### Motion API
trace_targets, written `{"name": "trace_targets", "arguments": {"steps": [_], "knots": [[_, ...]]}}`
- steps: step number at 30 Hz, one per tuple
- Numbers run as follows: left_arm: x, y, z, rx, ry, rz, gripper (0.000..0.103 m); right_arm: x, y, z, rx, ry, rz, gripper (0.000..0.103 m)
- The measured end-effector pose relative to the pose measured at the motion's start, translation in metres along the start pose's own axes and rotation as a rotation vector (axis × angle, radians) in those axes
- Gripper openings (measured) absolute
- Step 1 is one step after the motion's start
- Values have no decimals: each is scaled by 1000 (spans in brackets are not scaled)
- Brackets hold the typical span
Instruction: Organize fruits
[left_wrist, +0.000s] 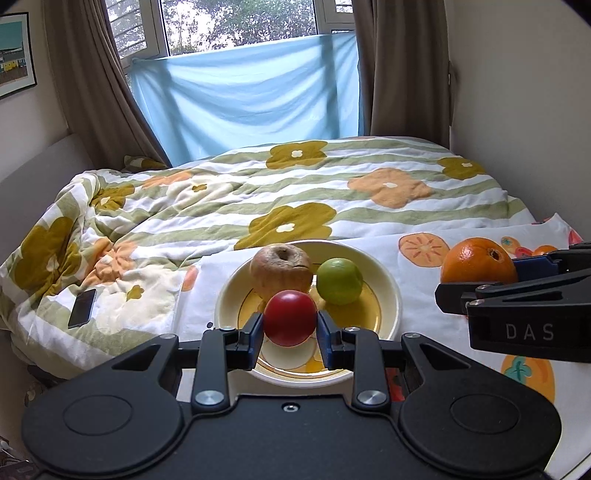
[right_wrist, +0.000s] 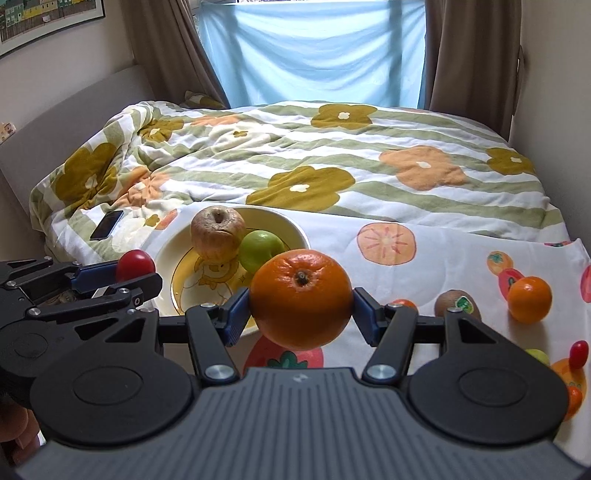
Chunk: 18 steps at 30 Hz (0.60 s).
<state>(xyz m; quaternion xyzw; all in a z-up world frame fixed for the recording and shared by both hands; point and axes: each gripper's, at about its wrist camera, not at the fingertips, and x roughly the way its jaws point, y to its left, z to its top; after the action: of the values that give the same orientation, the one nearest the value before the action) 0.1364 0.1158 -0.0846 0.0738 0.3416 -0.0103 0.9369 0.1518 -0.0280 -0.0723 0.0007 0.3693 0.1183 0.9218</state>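
My left gripper (left_wrist: 290, 325) is shut on a red tomato (left_wrist: 290, 318) and holds it over the near part of a yellow bowl (left_wrist: 388, 295). The bowl holds a wrinkled brown apple (left_wrist: 280, 271) and a green apple (left_wrist: 339, 281). My right gripper (right_wrist: 301, 306) is shut on a large orange (right_wrist: 301, 299), held above the fruit-print cloth (right_wrist: 424, 266) right of the bowl (right_wrist: 291, 225). On the cloth to the right lie a kiwi (right_wrist: 456, 302), a small orange (right_wrist: 529, 299), a small red tomato (right_wrist: 578, 353) and a green fruit (right_wrist: 537, 356), mostly hidden.
The bowl and cloth lie on a bed with a flower-print duvet (left_wrist: 332, 192). A dark phone (left_wrist: 82, 308) lies on the duvet left of the bowl. A blue sheet (left_wrist: 251, 99) hangs over the window behind, with brown curtains and walls on both sides.
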Motion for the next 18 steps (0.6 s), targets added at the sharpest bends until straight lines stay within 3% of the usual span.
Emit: {"name": "trace_targets", "arguments": {"steps": [9, 18], "knots": [[62, 36, 3, 34, 65, -37, 34, 52, 32, 8, 6, 66, -21, 74], [104, 42, 0, 100, 109, -72, 34, 82, 39, 12, 43, 111, -55, 74]]}}
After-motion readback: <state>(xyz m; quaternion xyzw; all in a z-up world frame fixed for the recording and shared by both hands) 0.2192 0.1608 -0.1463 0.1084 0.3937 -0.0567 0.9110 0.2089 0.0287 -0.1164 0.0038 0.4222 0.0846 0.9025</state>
